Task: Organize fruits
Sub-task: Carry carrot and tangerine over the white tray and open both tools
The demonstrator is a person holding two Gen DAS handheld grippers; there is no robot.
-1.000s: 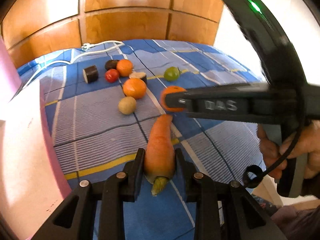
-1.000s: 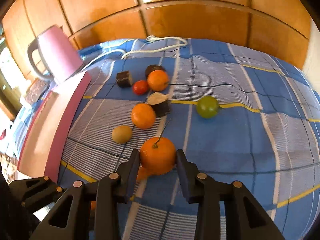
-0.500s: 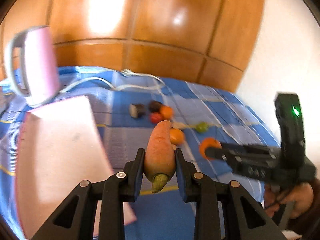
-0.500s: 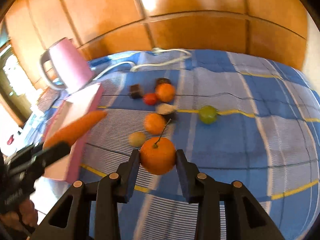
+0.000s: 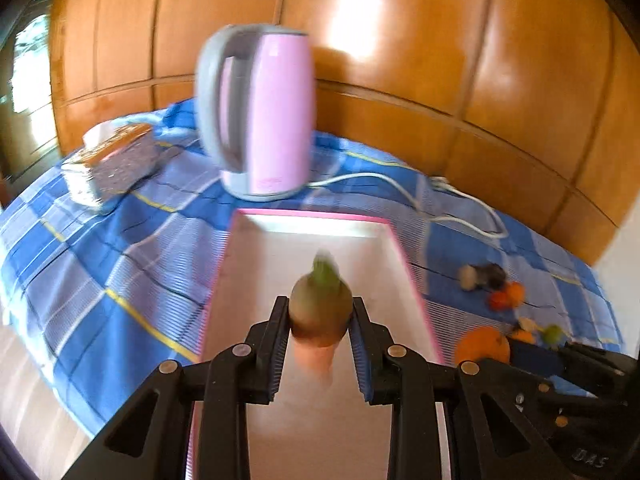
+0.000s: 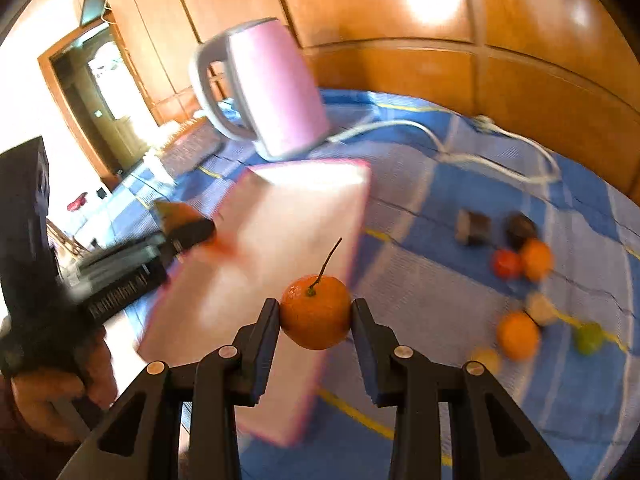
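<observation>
Bed [image 5: 100,248]: I see a blue checked cover running under everything, its near edge dropping to the floor at lower left in the left wrist view; open cover lies left of the tray.
Tray [image 5: 304,240]: pink-rimmed, pale inside, lying on the cover just in front of the kettle; its right rim separates it from the loose fruit.
Kettle [image 5: 266,112]: pink with a grey handle, upright, just beyond the tray's far rim, white cord [image 5: 452,216] trailing right.
Left hand-held gripper [image 5: 320,344]: I have it clamped on the carrot [image 5: 320,308], green stub pointing forward, over the tray's inside.
Right hand-held gripper [image 6: 316,340]: clamped on a stemmed orange [image 6: 316,316], over the tray's right rim area.
Loose fruit [image 6: 520,304]: scattered on the cover well right of the tray, blurred.
Only in left view: a patterned flat pack [image 5: 112,164] left of the kettle; whether the carrot touches the tray I cannot tell.
Only in right view: a doorway [image 6: 100,104] at far left, and the left hand-held gripper seen side-on beside the tray's left rim.
</observation>
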